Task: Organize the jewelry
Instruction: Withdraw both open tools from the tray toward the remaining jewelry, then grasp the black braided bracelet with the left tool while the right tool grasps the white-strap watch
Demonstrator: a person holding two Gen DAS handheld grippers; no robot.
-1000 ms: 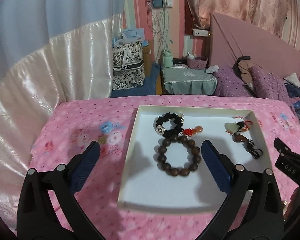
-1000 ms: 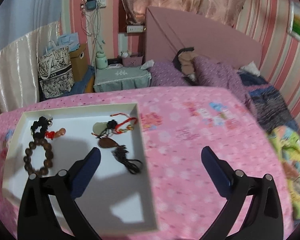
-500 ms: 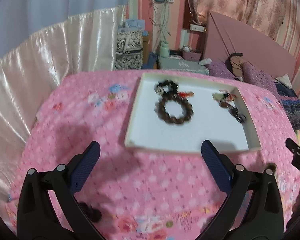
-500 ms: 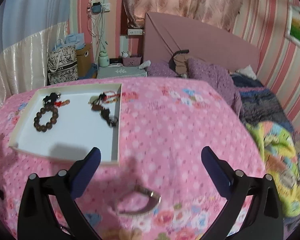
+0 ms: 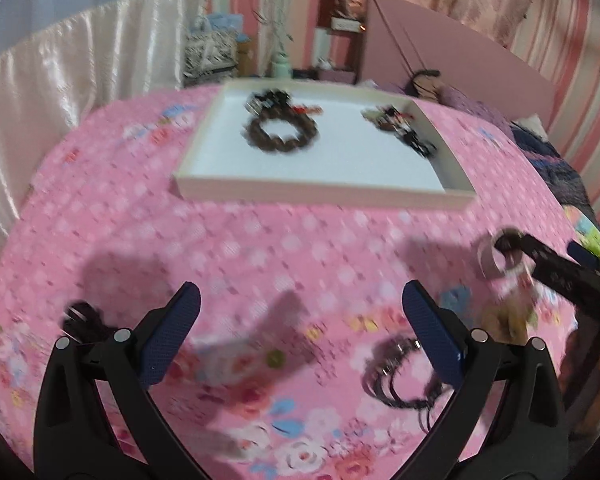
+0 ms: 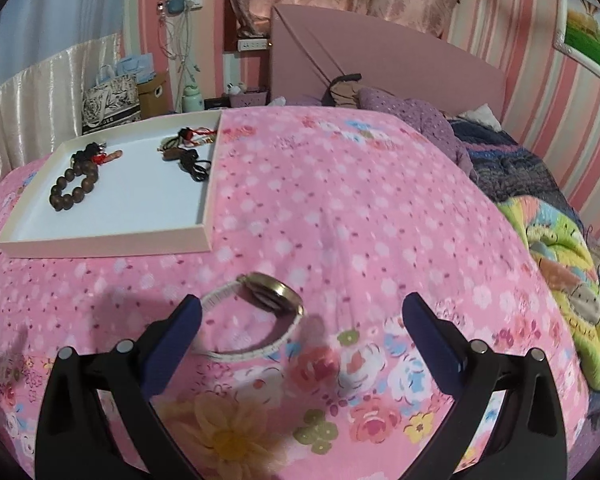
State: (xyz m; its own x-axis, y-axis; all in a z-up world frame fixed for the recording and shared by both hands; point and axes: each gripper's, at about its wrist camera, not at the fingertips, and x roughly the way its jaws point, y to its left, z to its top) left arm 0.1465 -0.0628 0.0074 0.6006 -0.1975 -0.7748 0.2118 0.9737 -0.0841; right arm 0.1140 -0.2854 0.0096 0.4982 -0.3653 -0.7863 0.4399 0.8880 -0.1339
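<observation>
I have pulled both tools back from the tray [image 6: 104, 246] since a second ago, so the loose pieces on the pink bed cover now show. My right tool [image 6: 300, 320] hangs released, jaws spread wide and holding nothing. The watch [image 6: 260, 314] lies on the cover between its tips, nearer the left finger, its band looping across the gap. My left tool [image 5: 300, 322] is also released and empty, with a dark cord bracelet [image 5: 400, 376] by its right finger. Beyond the watch, the tray holds the bead bracelet [image 6: 74, 186].
</observation>
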